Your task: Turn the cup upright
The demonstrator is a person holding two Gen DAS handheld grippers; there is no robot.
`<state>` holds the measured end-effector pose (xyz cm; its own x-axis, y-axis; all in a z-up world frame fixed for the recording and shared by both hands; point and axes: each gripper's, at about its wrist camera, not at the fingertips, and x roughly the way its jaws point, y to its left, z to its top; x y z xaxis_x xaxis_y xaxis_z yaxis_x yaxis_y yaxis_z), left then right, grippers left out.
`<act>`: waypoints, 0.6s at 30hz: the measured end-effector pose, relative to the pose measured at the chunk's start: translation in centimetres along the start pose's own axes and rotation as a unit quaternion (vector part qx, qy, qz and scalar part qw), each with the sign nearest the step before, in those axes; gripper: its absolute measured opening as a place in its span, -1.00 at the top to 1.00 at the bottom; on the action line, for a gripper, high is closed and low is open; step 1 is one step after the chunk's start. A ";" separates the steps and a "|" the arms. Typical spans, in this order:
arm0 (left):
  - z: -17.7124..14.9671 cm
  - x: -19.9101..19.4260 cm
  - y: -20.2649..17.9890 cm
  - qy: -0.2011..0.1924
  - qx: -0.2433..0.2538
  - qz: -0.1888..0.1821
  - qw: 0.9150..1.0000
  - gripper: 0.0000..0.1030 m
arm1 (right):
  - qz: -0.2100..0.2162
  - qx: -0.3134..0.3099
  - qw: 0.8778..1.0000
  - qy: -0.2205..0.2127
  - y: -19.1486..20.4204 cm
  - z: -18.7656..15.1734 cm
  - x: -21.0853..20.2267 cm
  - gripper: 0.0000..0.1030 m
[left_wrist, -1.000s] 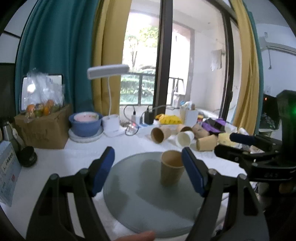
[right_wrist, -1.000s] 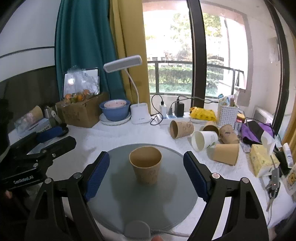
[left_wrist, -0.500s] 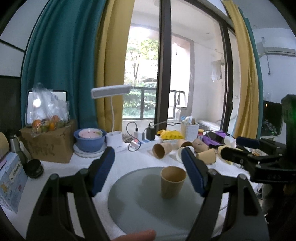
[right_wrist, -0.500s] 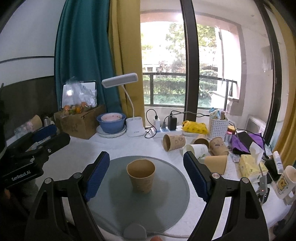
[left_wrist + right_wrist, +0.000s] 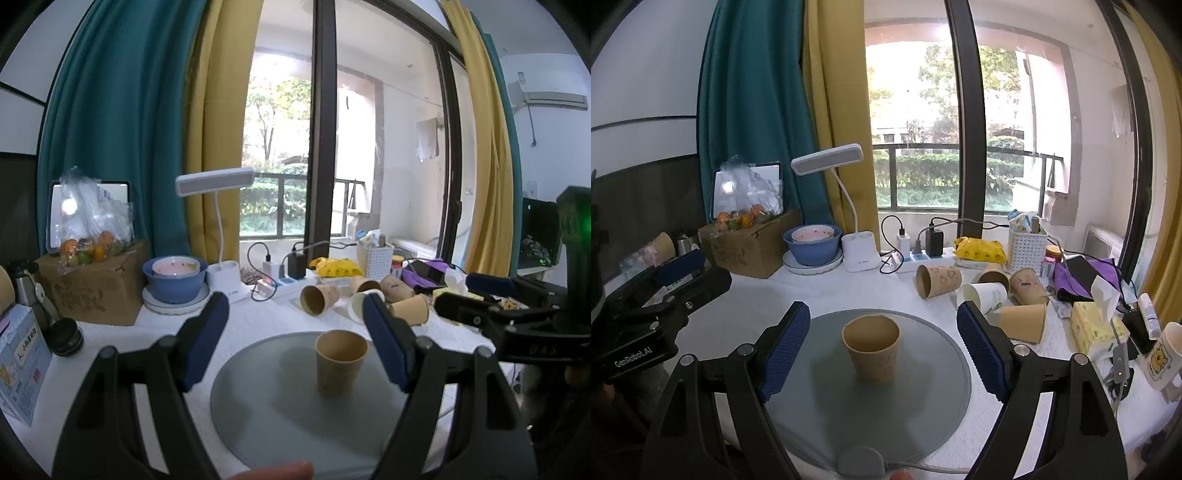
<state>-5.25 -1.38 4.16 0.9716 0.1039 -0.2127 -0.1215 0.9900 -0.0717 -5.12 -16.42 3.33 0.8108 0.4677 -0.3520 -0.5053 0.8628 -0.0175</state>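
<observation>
1. Behind the round grey mat [image 5: 923, 417], at its far right, a cluster of paper cups [image 5: 938, 281] lies tipped on its sides, one of them white [image 5: 983, 295]; none touches the mat.
2. Farther right sit a yellow tissue pack [image 5: 1095, 325], a white mug with a bear print [image 5: 1163, 356] and a purple cloth [image 5: 1097, 271].
3. Along the far edge stand a white desk lamp [image 5: 860, 254], a power strip with chargers plugged in [image 5: 923, 254], a white basket [image 5: 1027, 251] and a blue bowl on a plate [image 5: 812, 245].
4. Far left, a cardboard box [image 5: 750, 247] carries a bag of fruit.
5. Nothing stands between either claw and the cup.
6. Upright, mouth up, the brown cup [image 5: 872, 349] stands on the mat, near its middle.
7. Both fingers of the right claw [image 5: 884, 350] are spread wide either side of the cup, touching nothing.
8. Likewise the left claw [image 5: 295, 343] is spread and holds nothing; the cup [image 5: 340, 362] sits close to its right finger.
9. White cloth covers the surface [image 5: 764, 295]; beyond it, teal and yellow curtains frame a tall window onto a balcony and greenery.
</observation>
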 end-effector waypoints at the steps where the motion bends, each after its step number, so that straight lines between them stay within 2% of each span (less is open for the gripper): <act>1: 0.0 0.0 0.0 0.000 0.000 0.000 1.000 -0.48 | 0.000 0.000 1.000 0.000 0.0 0.0 -0.1 -0.64; 18: -0.5 -0.1 0.2 0.006 -0.006 -0.012 1.000 -0.48 | 0.001 -0.001 1.000 0.002 0.0 -0.2 -0.1 -0.64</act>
<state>-5.50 -1.27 3.73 0.9718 0.0788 -0.2222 -0.1005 0.9910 -0.0881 -5.31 -16.48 3.14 0.8084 0.4683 -0.3567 -0.5076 0.8614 -0.0194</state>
